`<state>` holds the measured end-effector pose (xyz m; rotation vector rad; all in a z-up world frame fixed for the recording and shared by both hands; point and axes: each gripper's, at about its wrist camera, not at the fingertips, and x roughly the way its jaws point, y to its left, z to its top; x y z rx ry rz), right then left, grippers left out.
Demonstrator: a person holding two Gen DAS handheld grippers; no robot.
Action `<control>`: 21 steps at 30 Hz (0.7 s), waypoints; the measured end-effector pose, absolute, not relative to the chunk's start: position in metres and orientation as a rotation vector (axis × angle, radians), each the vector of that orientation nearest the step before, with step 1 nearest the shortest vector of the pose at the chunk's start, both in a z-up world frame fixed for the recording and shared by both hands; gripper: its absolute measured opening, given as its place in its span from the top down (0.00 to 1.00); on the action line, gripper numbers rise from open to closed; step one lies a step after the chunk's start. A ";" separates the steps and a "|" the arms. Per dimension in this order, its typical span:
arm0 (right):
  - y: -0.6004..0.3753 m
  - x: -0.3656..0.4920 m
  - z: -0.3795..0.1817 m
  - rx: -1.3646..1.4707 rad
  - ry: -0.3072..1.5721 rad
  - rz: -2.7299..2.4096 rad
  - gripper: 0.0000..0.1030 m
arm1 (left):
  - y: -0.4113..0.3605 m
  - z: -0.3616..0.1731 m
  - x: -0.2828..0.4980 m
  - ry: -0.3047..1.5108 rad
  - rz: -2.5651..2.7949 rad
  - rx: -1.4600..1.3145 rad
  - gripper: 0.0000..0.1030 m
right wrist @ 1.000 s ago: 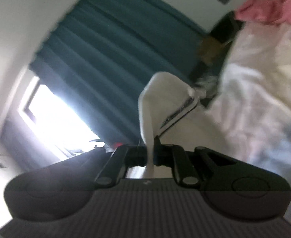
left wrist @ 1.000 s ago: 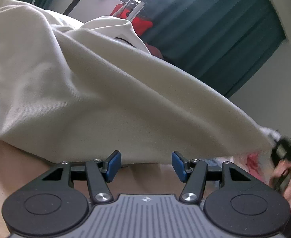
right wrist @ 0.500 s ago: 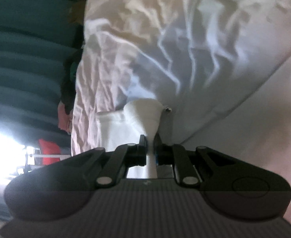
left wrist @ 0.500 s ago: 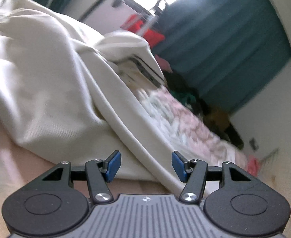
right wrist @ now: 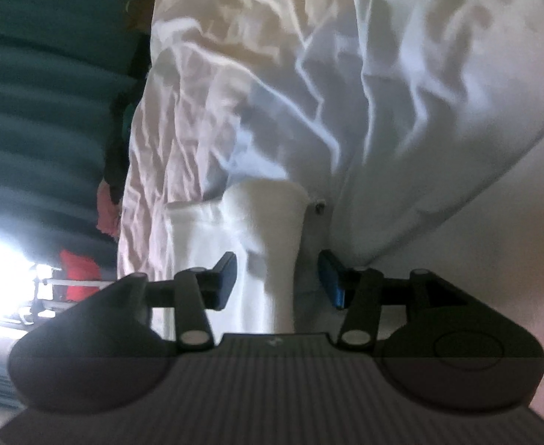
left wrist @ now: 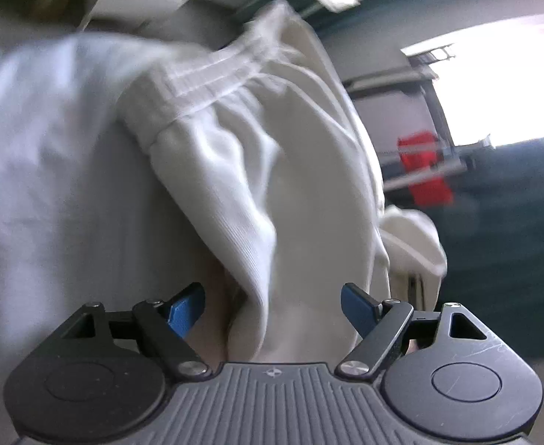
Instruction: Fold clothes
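A cream-white pair of trousers [left wrist: 301,193] with a gathered elastic waistband [left wrist: 205,92] fills the left wrist view, lying on the bed. My left gripper [left wrist: 272,307] faces a fold of it; its jaws are opening, the fabric lies between the blue pads without being pressed. In the right wrist view a white fold of the same garment [right wrist: 268,230] stands between the pads of my right gripper [right wrist: 277,274]. Its jaws are opening and have let go of the cloth; the pads stand apart from it.
A wrinkled pale sheet and quilt [right wrist: 346,92] cover the bed. Teal curtains [right wrist: 42,92] hang beside a bright window [left wrist: 501,92]. A red cloth [left wrist: 425,170] hangs on a metal rack. A grey-white sheet [left wrist: 49,185] lies left of the trousers.
The right gripper came down to the bed with the white fold pinched, then opened off it. The left gripper swung sideways and rolled, now facing the waistband, jaws wider.
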<state>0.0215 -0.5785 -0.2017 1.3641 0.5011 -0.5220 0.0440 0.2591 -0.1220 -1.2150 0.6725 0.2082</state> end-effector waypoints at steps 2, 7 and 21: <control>-0.581 0.023 -0.205 1.378 0.477 -0.520 0.70 | 0.262 -0.129 0.052 0.651 0.242 -1.228 0.25; -0.584 0.025 -0.208 1.370 0.431 -0.515 0.93 | 0.276 -0.132 0.067 0.615 0.289 -1.176 0.83; -0.570 -0.020 -0.157 1.287 0.241 -0.655 0.94 | 0.327 -0.049 0.004 0.603 0.253 -1.070 0.93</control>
